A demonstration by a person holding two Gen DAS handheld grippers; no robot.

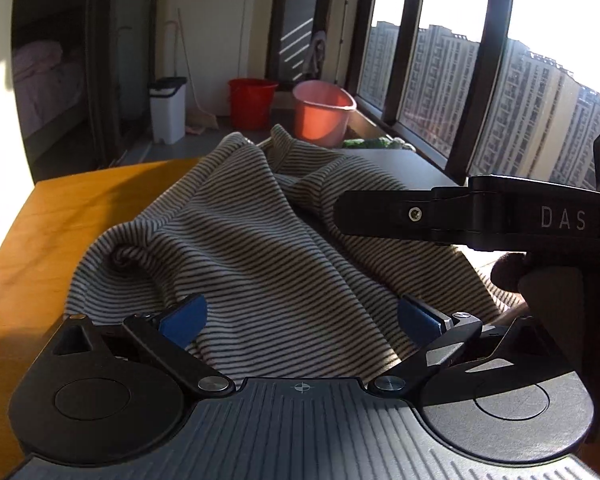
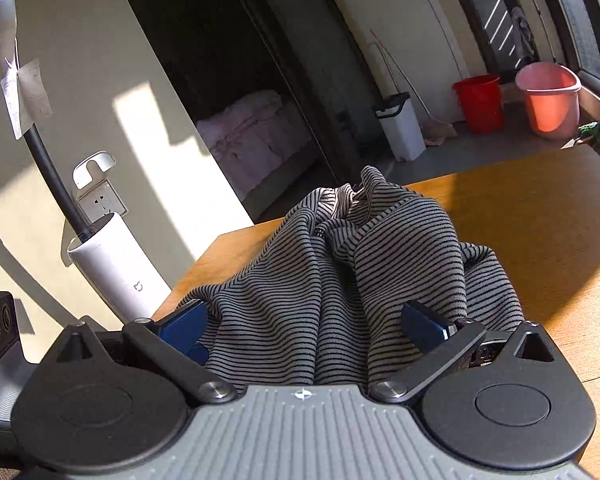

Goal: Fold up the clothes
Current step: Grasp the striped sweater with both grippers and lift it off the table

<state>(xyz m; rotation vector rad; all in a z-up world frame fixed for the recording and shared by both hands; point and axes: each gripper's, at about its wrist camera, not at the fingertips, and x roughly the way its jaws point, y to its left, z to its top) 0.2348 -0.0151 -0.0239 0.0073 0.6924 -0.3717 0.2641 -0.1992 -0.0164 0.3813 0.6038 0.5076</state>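
Both grippers have their jaws spread wide with nothing pinched yet. The striped shirt point(image 1: 260, 240) sits crumpled between the left gripper point(image 1: 300, 320) jaws and runs out ahead of them, same story for the right gripper point(image 2: 304, 326). I'd say hunt for a hem or shoulder seam first, grab one layer only, then pull it flat. It's on a wooden table point(image 1: 72, 216), with a pink bucket point(image 1: 324, 114) and window point(image 1: 460, 72) beyond.

"DAS" in pale letters on the right gripper point(image 1: 348, 212), small logo on white cylinder point(image 2: 116, 268)
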